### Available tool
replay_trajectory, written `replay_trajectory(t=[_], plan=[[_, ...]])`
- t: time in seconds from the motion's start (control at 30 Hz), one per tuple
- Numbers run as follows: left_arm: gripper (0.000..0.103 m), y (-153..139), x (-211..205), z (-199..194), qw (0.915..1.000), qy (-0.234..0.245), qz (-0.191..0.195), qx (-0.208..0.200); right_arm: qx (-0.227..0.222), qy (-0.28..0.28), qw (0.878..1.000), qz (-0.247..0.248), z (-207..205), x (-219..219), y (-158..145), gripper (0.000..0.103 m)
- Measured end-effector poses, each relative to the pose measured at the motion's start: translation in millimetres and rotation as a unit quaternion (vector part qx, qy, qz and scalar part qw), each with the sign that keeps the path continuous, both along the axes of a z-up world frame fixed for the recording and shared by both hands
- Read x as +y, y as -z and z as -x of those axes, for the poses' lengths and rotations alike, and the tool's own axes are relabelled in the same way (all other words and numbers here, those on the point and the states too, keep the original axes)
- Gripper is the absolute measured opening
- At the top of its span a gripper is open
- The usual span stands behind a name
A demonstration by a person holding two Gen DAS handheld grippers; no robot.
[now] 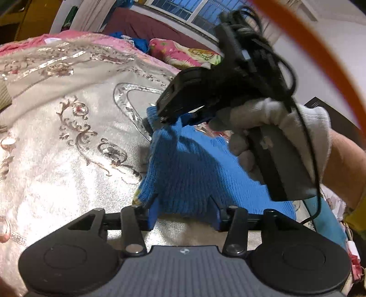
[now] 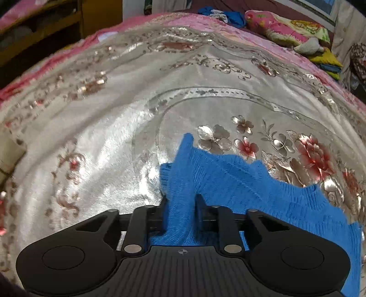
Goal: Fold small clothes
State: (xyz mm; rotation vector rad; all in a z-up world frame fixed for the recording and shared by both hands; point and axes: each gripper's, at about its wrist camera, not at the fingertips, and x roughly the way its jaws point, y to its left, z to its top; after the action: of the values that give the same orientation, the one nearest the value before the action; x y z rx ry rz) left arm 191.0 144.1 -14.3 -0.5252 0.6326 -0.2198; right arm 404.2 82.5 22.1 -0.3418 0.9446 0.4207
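Observation:
A small blue knit garment [image 1: 194, 171] lies crumpled on a silvery floral bedspread [image 1: 68, 137]. My left gripper [image 1: 184, 214] stands over its near edge with the jaws apart. The knit lies loose between the blue fingers [image 1: 153, 211], which do not pinch it. My right gripper [image 1: 168, 118], held by a white-gloved hand [image 1: 286, 118], comes down from the upper right and is shut on the garment's far corner. In the right wrist view a fold of the blue garment [image 2: 251, 182] is bunched tight between the right gripper's [image 2: 181, 205] fingers and trails off to the right.
The bedspread [image 2: 91, 137] spreads wide to the left and beyond the garment. A pink floral pillow [image 2: 279, 25] and more blue clothes [image 2: 231, 14] lie at the far edge. An orange cable [image 1: 320, 45] arcs across the upper right of the left wrist view.

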Motion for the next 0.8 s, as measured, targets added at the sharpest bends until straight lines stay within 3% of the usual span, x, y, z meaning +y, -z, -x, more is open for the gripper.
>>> replay_trajectory(t=[0.2,0.37,0.53,0.67,0.8], plan=[[0.057,-1,-3,5,0.9995,-0.013,-0.015,-0.024,-0.002,0.01,0.999,-0.045,5,-26,-22,0.012],[0.072,-7,2,16,0.9962,-0.049,-0.033,-0.064,-0.003,0.016,0.997,-0.075,10,-45,-33,0.012],[0.074,5,-5,4,0.9969,-0.04,-0.05,-0.045,-0.001,0.021,0.995,-0.098,14,-59,-41,0.012],[0.074,14,-12,-6,0.9984,-0.028,-0.039,-0.028,-0.005,0.021,0.993,-0.112,19,-70,-51,0.012],[0.074,16,-19,-14,0.9978,-0.039,-0.041,-0.033,-0.007,0.026,0.991,-0.131,22,-86,-59,0.012]])
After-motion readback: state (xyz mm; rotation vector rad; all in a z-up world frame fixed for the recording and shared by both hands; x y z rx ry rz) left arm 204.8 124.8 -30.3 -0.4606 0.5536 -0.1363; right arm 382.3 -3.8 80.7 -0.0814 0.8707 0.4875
